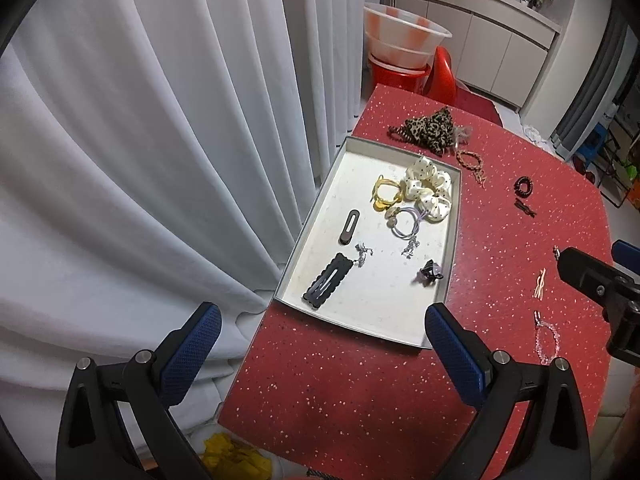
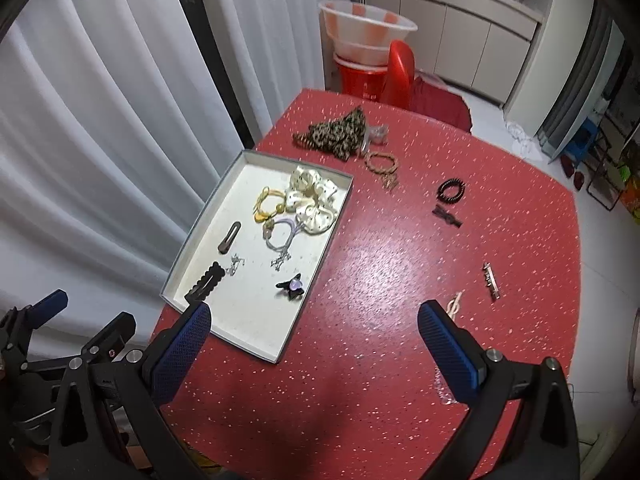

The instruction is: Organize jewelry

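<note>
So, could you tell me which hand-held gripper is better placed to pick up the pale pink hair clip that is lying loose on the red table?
The right hand-held gripper, probably: the pink clip lies beside its open fingers, while the left hand-held gripper hangs by the tray.

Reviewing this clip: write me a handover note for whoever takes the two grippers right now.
Left gripper and right gripper: both open, empty, above the near end of the red table.
Done: the tray holds a cream scrunchie, yellow and lilac hair ties, two dark clips, a small claw clip and small silver pieces.
Left on the table: leopard scrunchie, beaded bracelet, dark coil tie, dark clip, metal barrette, pale pin, pink bead bracelet.
</note>
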A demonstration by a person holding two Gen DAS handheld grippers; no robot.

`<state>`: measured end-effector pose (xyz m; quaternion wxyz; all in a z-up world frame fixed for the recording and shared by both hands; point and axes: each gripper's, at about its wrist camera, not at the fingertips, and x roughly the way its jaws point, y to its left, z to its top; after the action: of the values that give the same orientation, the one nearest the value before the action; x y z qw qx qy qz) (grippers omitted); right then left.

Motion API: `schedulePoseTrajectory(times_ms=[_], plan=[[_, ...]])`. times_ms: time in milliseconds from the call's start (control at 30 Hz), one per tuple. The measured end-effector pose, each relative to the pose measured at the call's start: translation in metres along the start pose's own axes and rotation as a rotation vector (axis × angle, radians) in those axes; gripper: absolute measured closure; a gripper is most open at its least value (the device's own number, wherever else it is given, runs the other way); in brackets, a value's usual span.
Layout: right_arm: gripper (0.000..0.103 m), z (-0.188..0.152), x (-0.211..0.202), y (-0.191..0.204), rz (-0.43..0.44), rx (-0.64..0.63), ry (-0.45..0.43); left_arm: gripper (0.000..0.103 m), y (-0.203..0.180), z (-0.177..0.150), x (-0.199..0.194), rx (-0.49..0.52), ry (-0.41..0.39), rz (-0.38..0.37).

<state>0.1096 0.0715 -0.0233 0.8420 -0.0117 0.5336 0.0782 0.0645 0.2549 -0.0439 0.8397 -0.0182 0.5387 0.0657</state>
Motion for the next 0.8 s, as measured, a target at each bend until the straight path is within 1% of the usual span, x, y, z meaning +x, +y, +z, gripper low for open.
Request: schedulePoseTrajectory(times_ms=[567, 800], plan=[[0.0, -0.005, -0.043, -0.01, -0.036, -0.005, -0.072, 0.001, -0.007, 0.006, -0.039, -0.018, -0.062, 0.012], [0.0, -0.006, -0.047, -0.014, -0.038, 0.014, -0.082, 0.001, -0.01, 0.006, -0.045, -0.016, -0.074, 0.022]])
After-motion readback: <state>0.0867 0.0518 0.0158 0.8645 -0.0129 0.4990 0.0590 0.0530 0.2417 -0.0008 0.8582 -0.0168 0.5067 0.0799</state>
